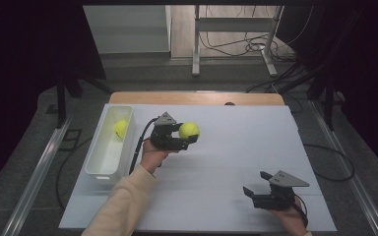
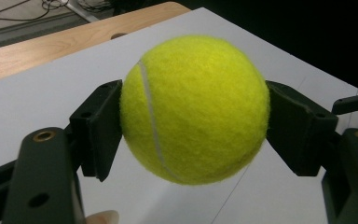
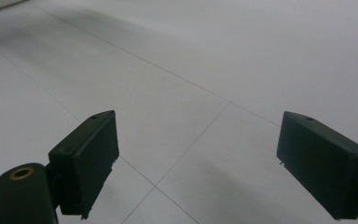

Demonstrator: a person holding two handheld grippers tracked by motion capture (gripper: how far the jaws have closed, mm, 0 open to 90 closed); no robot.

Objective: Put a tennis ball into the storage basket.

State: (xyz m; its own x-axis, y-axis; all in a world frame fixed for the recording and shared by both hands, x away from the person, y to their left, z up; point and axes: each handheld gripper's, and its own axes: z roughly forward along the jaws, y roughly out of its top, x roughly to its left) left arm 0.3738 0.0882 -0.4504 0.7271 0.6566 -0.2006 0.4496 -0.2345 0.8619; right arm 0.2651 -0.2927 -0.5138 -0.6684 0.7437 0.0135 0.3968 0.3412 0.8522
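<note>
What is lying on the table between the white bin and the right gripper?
In the high view, the left gripper, shut on a tennis ball, hangs between the white bin and the right gripper; the white table below is bare.

No lettering, label, brand, number or sign can be read anywhere. The ball (image 2: 195,109) clamped between the left gripper's (image 2: 194,126) jaws shows a plain white seam, no print.

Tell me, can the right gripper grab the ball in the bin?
Probably not from where it is. The right gripper sits open at the table's near right, while the bin with that ball is far left. The left gripper, holding another ball, lies partly between them.
</note>
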